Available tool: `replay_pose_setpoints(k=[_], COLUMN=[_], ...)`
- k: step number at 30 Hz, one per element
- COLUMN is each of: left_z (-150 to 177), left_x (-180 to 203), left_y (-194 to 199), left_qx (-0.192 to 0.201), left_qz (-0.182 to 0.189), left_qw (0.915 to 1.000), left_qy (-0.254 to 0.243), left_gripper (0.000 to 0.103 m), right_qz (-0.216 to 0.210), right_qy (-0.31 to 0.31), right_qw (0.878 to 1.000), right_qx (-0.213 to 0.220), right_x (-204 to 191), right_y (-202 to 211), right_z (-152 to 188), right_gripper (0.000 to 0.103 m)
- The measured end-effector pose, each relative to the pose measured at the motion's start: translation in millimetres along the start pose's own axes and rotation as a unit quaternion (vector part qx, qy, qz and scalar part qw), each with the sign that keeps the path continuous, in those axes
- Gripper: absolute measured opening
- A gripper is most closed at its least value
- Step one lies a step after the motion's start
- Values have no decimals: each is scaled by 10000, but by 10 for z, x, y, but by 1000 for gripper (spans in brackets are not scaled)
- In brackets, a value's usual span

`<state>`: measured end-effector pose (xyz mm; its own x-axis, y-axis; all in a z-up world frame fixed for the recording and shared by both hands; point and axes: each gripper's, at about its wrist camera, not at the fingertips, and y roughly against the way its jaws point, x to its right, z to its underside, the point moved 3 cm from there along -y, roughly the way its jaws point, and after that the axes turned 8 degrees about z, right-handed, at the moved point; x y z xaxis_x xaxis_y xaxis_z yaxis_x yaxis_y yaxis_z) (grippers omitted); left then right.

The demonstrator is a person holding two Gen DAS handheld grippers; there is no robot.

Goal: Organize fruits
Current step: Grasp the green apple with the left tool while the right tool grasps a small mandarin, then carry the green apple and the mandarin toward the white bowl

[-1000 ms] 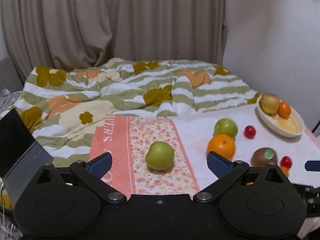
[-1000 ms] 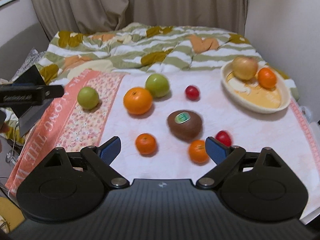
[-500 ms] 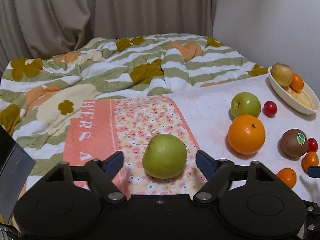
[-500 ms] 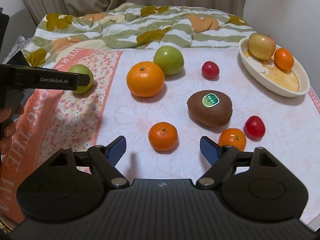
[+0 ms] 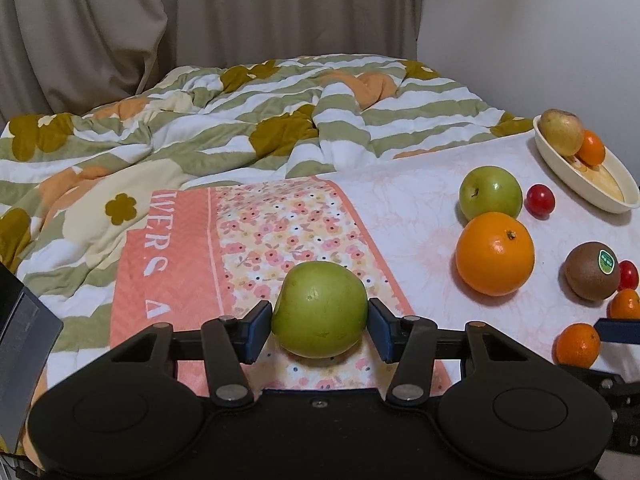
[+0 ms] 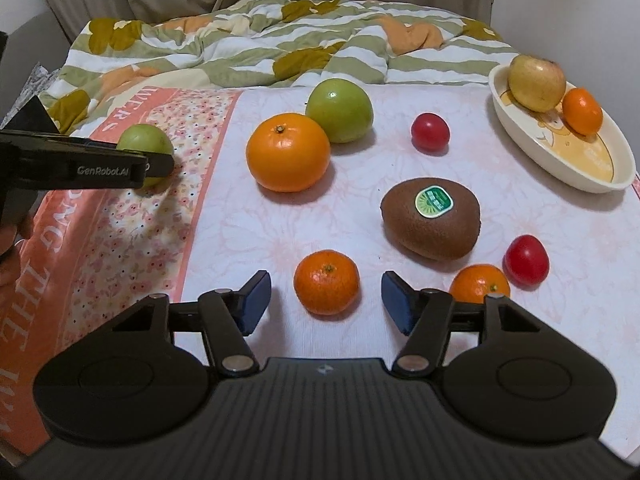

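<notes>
My left gripper (image 5: 320, 326) is shut on a green apple (image 5: 320, 314) that rests on the floral cloth; it also shows in the right wrist view (image 6: 142, 142), partly hidden by the left gripper's finger. My right gripper (image 6: 326, 300) is open, its pads on either side of a small mandarin (image 6: 326, 282) without touching it. A cream bowl (image 6: 600, 184) at the far right holds a yellowish apple (image 6: 536, 82) and a mandarin (image 6: 582, 111).
On the pale cloth lie a large orange (image 6: 288, 152), a second green apple (image 6: 340, 110), a kiwi (image 6: 432, 220), two red tomatoes (image 6: 430, 131) (image 6: 526, 259) and another mandarin (image 6: 478, 280). A rumpled striped quilt (image 6: 260, 48) lies behind. A dark laptop (image 5: 20, 344) sits at left.
My left gripper moved forward and closed its jaws onto the green apple. My right gripper moved forward and down so that the small mandarin sits between its open pads.
</notes>
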<state>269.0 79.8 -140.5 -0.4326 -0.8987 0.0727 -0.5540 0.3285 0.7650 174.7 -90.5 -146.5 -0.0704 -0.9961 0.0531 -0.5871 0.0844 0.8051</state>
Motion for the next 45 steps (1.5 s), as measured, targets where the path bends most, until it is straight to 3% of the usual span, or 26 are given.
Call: replay_pose_setpoints(k=[4,5,6,15,30,45], left_z=[46,59,75,161,243,305], left_x=[-20,-23,-28,2,334,1006], left_y=[40,53,70,427,1319,1890], left_qx=[9,15,24,347,1134,1556], left_qz=[-4,-13,-23,-88,-235,-788], left_qw=[10000,10000,10000,9992,9924,9824], left_qy=[20,23,37,170,422,661], left_gripper=[56,56,56,56,56,56], right_qz=[0,15,14,-55,-53,-341], right_qy=[8,25,46,103,127,110], right_qw=[10000,10000,10000,9999,9980,9934], right_qx=[-13,-29,-60,69,613,1085], right_x=[-26,-31,-38,-36,116,870], right_y=[-35,-48,-60,102,816,1396], right_z=[-14,-11,-4,13,0,41], right_gripper=[66,62,50,50,50,50])
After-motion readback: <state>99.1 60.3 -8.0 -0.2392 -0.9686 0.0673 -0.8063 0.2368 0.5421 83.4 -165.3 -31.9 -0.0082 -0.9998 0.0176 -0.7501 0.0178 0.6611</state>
